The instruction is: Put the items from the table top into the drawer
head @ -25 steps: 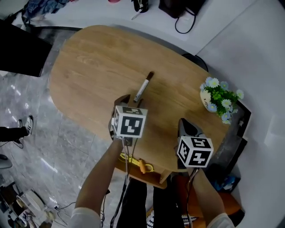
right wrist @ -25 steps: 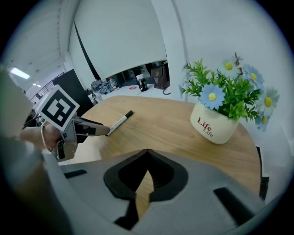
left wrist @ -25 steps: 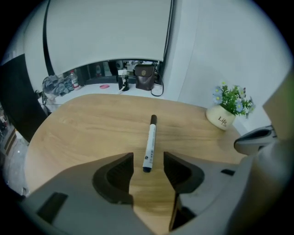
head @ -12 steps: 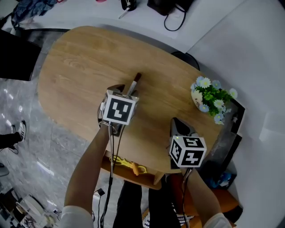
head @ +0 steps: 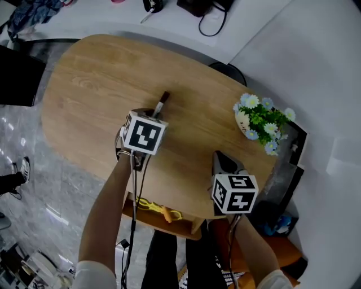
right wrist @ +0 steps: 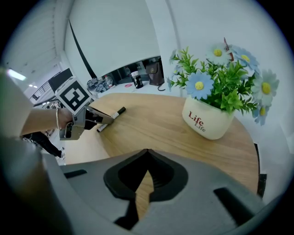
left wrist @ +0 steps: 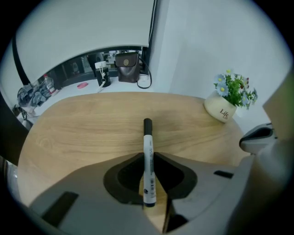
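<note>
A white marker with a black cap (left wrist: pixel 148 151) lies on the oval wooden table (head: pixel 96 79); its cap end (head: pixel 162 101) sticks out beyond my left gripper (head: pixel 152 115). The left gripper (left wrist: pixel 148 158) has just been closing, and its jaws now pinch the marker's barrel on both sides. From the right gripper view the marker (right wrist: pixel 112 114) shows under the left gripper's tips. My right gripper (head: pixel 221 159) hangs over the table's near right part, jaws (right wrist: pixel 147 153) shut with nothing between them. Under the near table edge the drawer (head: pixel 183 224) stands open.
A white pot of blue and white flowers (head: pixel 248 118) stands at the table's right end, close to the right gripper. Yellow items (head: pixel 163 211) lie in the open drawer. A white counter with a bag and cables (head: pixel 197 8) runs beyond the table.
My left gripper moved forward along the marker and its jaws closed on the barrel. The right gripper stayed where it was.
</note>
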The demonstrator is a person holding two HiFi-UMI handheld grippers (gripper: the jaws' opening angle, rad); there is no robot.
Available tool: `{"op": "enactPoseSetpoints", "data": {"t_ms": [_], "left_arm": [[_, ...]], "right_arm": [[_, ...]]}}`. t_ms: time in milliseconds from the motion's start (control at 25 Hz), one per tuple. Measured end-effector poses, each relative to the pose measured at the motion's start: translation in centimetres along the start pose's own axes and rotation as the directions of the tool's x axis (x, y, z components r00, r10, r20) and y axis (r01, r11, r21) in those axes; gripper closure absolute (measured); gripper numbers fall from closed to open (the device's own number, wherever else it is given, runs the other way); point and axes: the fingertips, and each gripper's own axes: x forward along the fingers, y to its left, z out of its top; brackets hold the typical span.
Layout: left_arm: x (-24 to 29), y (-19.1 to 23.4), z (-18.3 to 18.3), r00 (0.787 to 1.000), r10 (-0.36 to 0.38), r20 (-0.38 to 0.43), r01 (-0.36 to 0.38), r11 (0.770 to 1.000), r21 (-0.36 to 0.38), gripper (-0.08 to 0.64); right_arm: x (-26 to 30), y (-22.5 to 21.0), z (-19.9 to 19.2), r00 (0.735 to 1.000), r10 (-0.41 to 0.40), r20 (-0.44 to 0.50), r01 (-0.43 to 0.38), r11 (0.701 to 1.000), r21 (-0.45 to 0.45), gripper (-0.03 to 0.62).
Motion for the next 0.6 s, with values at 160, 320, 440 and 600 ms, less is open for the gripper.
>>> {"op": "enactPoseSetpoints", "data": {"t_ms": [160,320,440,600], "left_arm": [[0.1,0.1,0.1,1.0,-0.004,-0.006,0.004,1.0,0.005,0.497],[-0.6,0.3,-0.3,1.0,0.022,0.005,-0.022,0.999,-0.033,0.499],[-1.6,0.4,-0.4,0.999,0.042,0.027,-0.04,0.997,-0.069,0.499],[-2.5,0.0,-0.5,0.998,0.047,0.034,-0.045,0.997,-0.067,0.499]], "right_arm": [[-0.2,-0.3,-0.4,1.0,-0.001,-0.01,0.001,1.0,-0.015,0.599],[-0.6,-0.2,-0.4,1.0,0.001,-0.003,-0.001,1.0,-0.022,0.6],[-0.7,-0.1,-0.5,1.0,0.005,0.003,-0.004,1.0,-0.029,0.599],[-1.1,-0.1,-0.9,1.0,0.003,0.007,-0.003,1.0,-0.022,0.6]]}}
